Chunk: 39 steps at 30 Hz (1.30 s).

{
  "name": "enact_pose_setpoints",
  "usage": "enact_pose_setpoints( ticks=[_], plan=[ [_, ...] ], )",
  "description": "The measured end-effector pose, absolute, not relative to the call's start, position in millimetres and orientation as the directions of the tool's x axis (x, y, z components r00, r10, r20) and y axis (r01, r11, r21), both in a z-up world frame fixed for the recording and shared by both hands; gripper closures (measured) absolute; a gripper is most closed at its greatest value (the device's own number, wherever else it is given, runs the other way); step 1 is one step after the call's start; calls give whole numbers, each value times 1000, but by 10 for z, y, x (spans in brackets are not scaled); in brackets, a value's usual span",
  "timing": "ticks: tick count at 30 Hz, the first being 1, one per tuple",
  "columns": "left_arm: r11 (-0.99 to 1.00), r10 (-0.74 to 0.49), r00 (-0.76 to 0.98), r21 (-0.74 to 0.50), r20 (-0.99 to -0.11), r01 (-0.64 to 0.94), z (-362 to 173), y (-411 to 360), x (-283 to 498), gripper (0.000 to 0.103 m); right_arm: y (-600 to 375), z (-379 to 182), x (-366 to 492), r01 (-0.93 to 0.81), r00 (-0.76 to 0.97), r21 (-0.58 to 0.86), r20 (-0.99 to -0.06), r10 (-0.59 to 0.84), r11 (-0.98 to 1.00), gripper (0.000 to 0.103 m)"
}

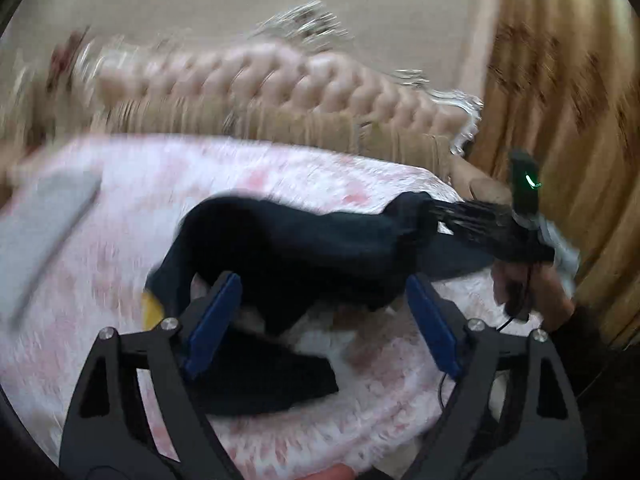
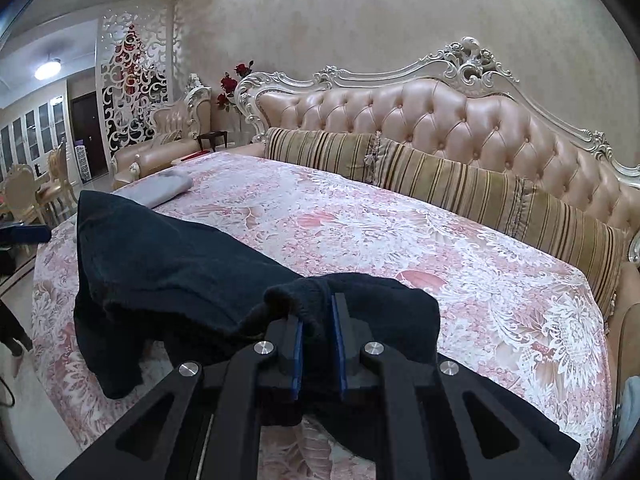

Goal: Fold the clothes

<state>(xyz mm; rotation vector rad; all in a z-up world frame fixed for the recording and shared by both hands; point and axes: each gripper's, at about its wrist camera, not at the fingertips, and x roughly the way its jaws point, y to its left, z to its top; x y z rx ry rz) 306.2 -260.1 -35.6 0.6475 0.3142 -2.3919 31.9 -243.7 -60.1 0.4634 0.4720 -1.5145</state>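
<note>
My left gripper (image 1: 320,320) has its fingers (image 1: 214,320) spread wide, nothing pressed between them; the dark garment (image 1: 304,248) lies just beyond, on the pink floral bed cover (image 1: 120,280). My right gripper (image 2: 318,344) has its fingers (image 2: 297,354) narrowed onto the garment's (image 2: 168,272) ribbed edge, cloth draping leftward. A folded grey item (image 2: 162,189) sits far left. Striped cushions (image 2: 460,184) line the tufted headboard (image 2: 440,116). I see no readable writing.
</note>
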Motion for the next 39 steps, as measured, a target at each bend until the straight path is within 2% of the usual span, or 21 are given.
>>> enact_pose_setpoints(
  ticks=[2,4,6,8,10,12,16,18,20,22,23,24,25,32,39],
  plan=[
    [-794,-533,-669,34,-517,606,-374,-2500,2881,19,-2427,-617,313,1000,0,-5,-565,-825,4,89],
    [-813,-540,-662,117,-520,570,-407,-2450,2729,25,-2389,-631,304,1000,-1,-15,-569,-822,9,88],
    [-815,-568,-646,238,-510,529,-453,-2399,2619,26,-2351,-639,288,1000,-1,-20,-574,-819,13,85],
    [-780,-626,-608,377,-488,500,-528,-2395,2508,26,-2319,-642,269,1000,9,-15,-577,-817,22,69],
    [-743,-662,-588,510,-464,434,-594,-2362,2412,26,-2273,-642,245,999,26,-7,-575,-818,36,36],
    [-700,-690,-564,617,-454,360,-680,-2352,2313,28,-2222,-628,217,999,34,-4,-571,-820,45,27],
    [-655,-715,-485,726,-504,211,-924,-2399,2108,49,-2124,-606,153,998,54,3,-563,-824,63,25],
    [-631,-734,-463,751,-498,193,-1002,-2435,2075,54,-2086,-611,105,997,70,9,-561,-825,79,25],
    [-615,-747,-453,765,-487,192,-1044,-2473,2032,54,-2054,-621,94,996,45,-35,-549,-835,77,23],
    [-599,-760,-443,777,-475,195,-1076,-2509,1996,59,-1971,-623,107,992,9,-106,-493,-870,70,14],
    [-592,-769,-431,781,-473,199,-1080,-2537,1980,65,-1935,-619,105,990,-2,-126,-471,-882,65,10],
    [-594,-775,-412,776,-480,213,-1082,-2585,1966,88,-1901,-613,101,988,-11,-143,-449,-894,59,0],
    [-602,-775,-399,765,-490,229,-1073,-2628,1959,94,-1894,-608,83,988,-5,-141,-445,-895,65,0],
    [-716,-691,-474,607,-546,345,-784,-2714,2109,94,-1986,-617,95,969,21,-208,-471,-882,134,0],
    [-717,-692,-491,584,-529,381,-591,-2734,2285,94,-2271,-582,176,879,155,-303,-549,-821,369,0]
  ],
)
